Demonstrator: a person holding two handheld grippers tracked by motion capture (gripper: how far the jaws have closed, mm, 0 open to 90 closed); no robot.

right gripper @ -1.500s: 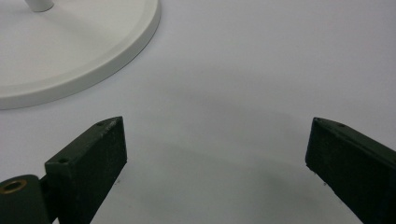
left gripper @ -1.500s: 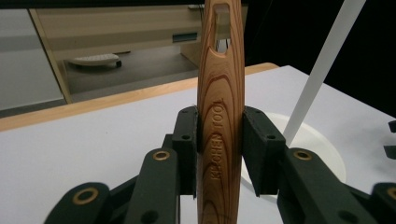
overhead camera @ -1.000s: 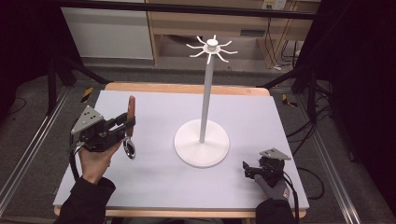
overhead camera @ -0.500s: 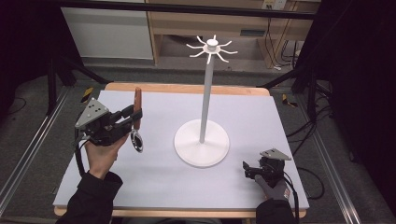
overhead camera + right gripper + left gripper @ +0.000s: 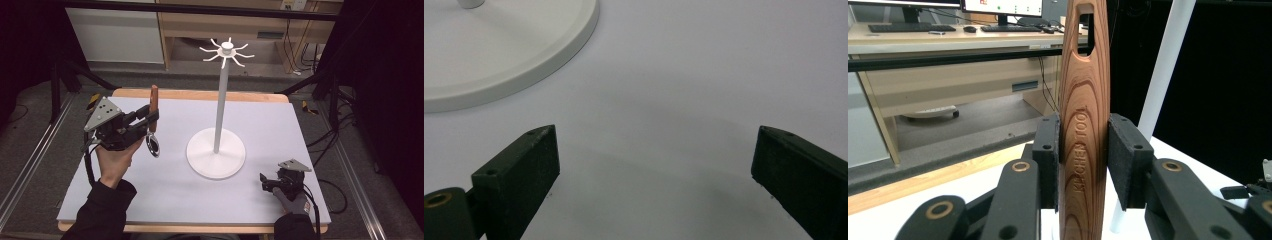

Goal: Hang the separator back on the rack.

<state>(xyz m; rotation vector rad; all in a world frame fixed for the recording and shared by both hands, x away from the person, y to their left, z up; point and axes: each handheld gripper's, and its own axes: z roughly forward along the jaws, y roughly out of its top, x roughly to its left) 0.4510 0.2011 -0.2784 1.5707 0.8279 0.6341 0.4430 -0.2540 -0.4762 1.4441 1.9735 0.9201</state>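
Upright, wooden-handled spoon (image 5: pixel 1084 125) pinched mid-handle between left claw (image 5: pixel 1083 155) pads; right claw (image 5: pixel 654 175) spread, empty, on the table (image 5: pixel 300 125).

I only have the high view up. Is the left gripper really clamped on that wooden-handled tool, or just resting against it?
Observer: Clamped. In the left gripper view, the left gripper presses both pads flat on the wooden handle.
Operator: Anything on the handle?
Observer: It is stamped KITCHEN TOOL, with a hanging slot at its top end.
Operator: And the right gripper?
Observer: The right gripper is open, with bare table between its jaws, beside the rim of the white stand base.
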